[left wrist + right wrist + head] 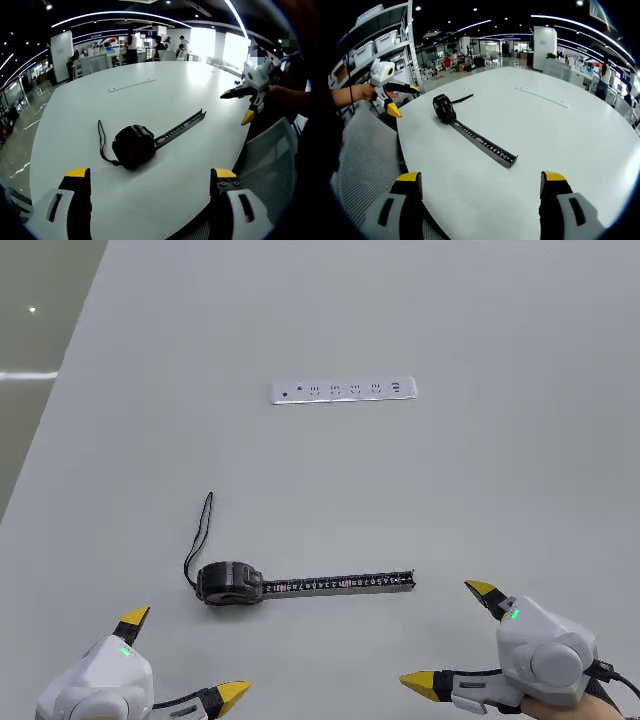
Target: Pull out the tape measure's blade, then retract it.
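A tape measure (229, 583) lies on the desk (400, 490), blade (340, 584) extended; left gripper (184, 655) and right gripper (449, 635) flank it, both wide open, empty.

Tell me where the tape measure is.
Head view: the tape measure lies on the white table, nearer the left claw, well before the power strip.

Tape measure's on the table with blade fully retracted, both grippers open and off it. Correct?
No: the tape measure has its blade pulled out, lying flat on the table, as the head view shows. The left gripper and right gripper are indeed open and off it.
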A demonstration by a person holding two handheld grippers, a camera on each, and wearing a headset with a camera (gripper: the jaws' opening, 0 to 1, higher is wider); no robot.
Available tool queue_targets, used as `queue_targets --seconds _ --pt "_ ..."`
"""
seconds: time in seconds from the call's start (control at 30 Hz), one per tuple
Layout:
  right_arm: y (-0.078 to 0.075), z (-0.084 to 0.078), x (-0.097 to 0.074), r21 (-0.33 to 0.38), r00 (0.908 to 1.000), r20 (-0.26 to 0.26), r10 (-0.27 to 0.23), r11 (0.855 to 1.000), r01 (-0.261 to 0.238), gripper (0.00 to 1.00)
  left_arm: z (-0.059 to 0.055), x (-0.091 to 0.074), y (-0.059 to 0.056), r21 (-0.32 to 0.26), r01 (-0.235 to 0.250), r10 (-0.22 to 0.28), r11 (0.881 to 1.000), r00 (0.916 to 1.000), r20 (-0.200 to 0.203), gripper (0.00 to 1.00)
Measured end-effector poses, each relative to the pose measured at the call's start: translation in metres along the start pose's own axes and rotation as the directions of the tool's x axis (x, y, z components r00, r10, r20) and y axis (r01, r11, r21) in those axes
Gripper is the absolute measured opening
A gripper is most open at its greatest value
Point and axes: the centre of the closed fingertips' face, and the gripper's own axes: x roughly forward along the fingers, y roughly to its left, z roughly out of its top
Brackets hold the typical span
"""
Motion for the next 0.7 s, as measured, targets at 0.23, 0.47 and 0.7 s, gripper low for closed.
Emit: queue_targets --seconds 0.23,0.47,0.7 --pt "-0.002 0.0032 -0.0012 0.014 0.9998 0.01 -0.016 1.0 0.016 1.0 0.0066 -0.0018 0.0034 -0.059 -0.043 0.045 0.997 0.9985 0.03 0.99" --pt "-0.0011 0.0022 0.0008 0.021 0.9996 0.005 -0.029 0.999 0.029 1.0 0.0077 -0.0023 0.0069 -0.103 -0.085 0.089 0.991 0.9954 0.036 0.99" --pt "0.002 0.0017 0.0035 0.036 0.9992 0.008 -0.039 0.999 0.039 0.99 0.0111 0.0001 0.0078 -0.129 -0.127 0.133 0.983 0.9904 0.038 0.99"
